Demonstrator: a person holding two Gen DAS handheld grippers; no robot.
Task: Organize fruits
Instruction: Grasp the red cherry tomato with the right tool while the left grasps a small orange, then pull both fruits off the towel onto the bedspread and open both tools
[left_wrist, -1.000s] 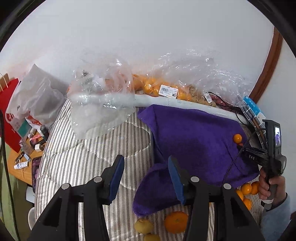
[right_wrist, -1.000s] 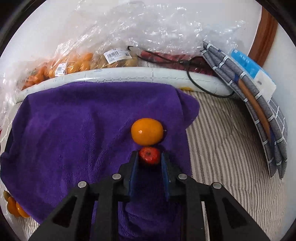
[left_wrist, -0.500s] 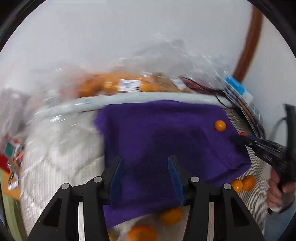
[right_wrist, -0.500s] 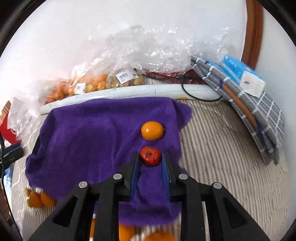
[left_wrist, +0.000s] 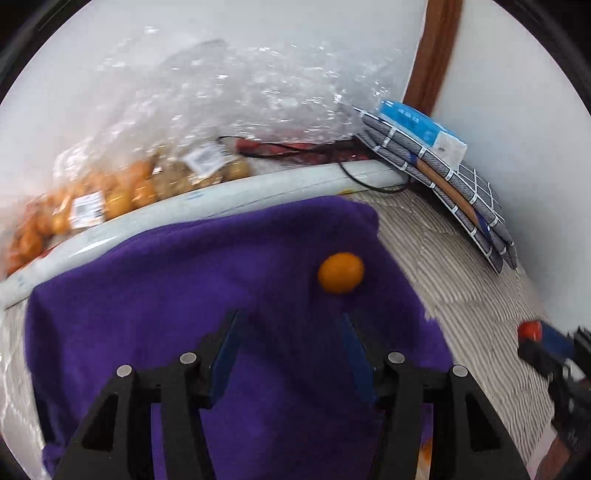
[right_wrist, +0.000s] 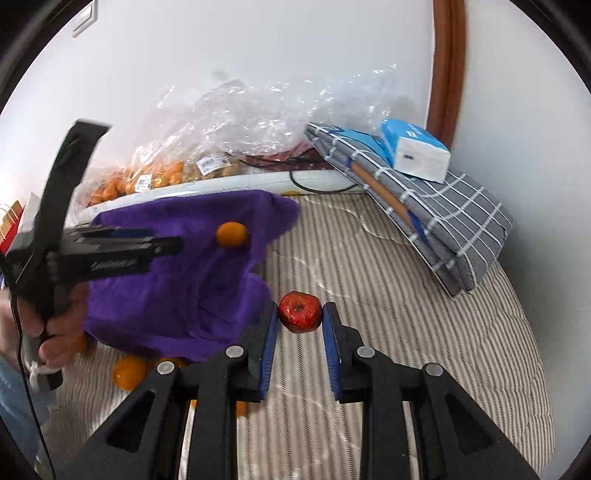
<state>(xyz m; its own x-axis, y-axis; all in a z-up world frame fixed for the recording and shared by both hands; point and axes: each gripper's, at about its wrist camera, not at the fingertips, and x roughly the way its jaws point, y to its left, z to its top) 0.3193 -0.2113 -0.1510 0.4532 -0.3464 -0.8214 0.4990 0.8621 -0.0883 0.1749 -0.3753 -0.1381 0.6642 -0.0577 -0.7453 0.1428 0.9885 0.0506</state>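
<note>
My right gripper (right_wrist: 300, 318) is shut on a small red fruit (right_wrist: 299, 312) and holds it above the striped bedding, right of the purple towel (right_wrist: 177, 273). The red fruit also shows at the right edge of the left wrist view (left_wrist: 530, 329). An orange (left_wrist: 340, 272) lies on the purple towel (left_wrist: 184, 280), just beyond my left gripper (left_wrist: 288, 328), which is open and empty over the towel. In the right wrist view the left gripper (right_wrist: 110, 251) hovers over the towel near that orange (right_wrist: 231, 234).
Clear bags of oranges (left_wrist: 92, 199) lie along the white rail by the wall. A folded checked cushion (right_wrist: 424, 206) with a blue tissue pack (right_wrist: 413, 149) sits at the back right. Loose oranges (right_wrist: 129, 371) lie below the towel's front edge.
My right gripper has pulled back and to the right off the towel, carrying the red fruit. My left gripper has swung right over the towel toward the orange.
</note>
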